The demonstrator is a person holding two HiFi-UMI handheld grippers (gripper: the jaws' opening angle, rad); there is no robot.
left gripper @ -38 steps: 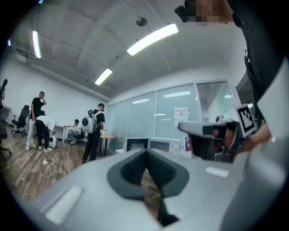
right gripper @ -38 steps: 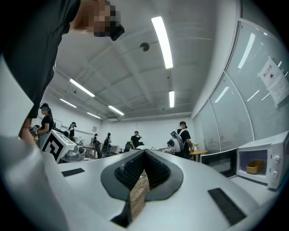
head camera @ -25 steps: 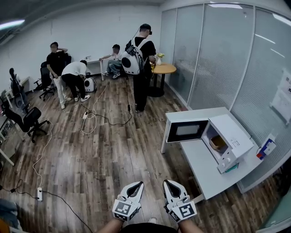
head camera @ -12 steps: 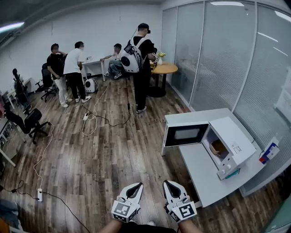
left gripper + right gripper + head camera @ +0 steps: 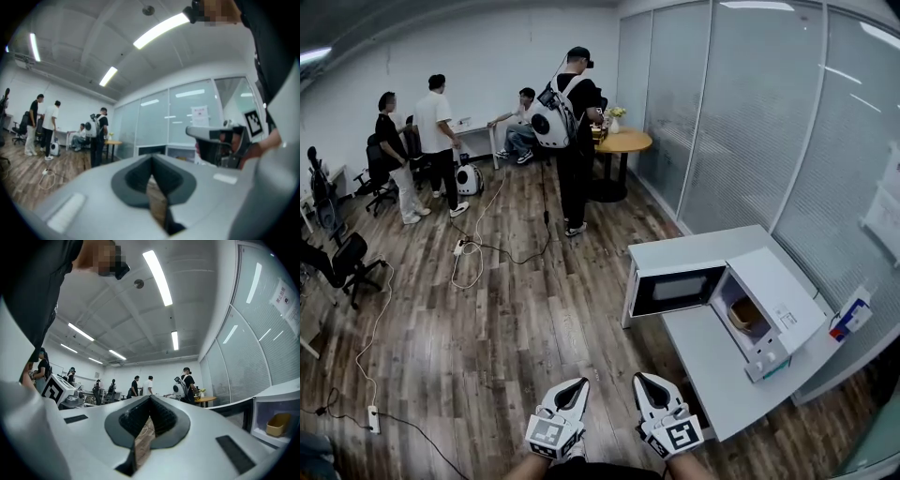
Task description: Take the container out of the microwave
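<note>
A white microwave (image 5: 769, 292) stands on a white table (image 5: 710, 367) at the right, its dark-windowed door (image 5: 675, 289) swung open to the left. Inside sits a tan container (image 5: 747, 314), which shows in the right gripper view as a yellowish tub (image 5: 278, 423) at the far right. My left gripper (image 5: 574, 386) and right gripper (image 5: 645, 382) are held side by side low in the head view, over the wooden floor and well short of the microwave. Both are shut and hold nothing: the left jaws (image 5: 151, 161) and the right jaws (image 5: 150, 401) meet at the tips.
Several people stand or sit at the far end, one with a white backpack (image 5: 547, 120) beside a round wooden table (image 5: 622, 142). Cables (image 5: 473, 251) and a power strip (image 5: 371, 418) lie on the floor. Office chairs (image 5: 337, 262) line the left. Glass walls run along the right; a blue-white box (image 5: 848, 314) stands on the table.
The whole scene has shifted left and nearer in the head view, the microwave too. People at the back have changed places. Both grippers stay shut, low in the view.
</note>
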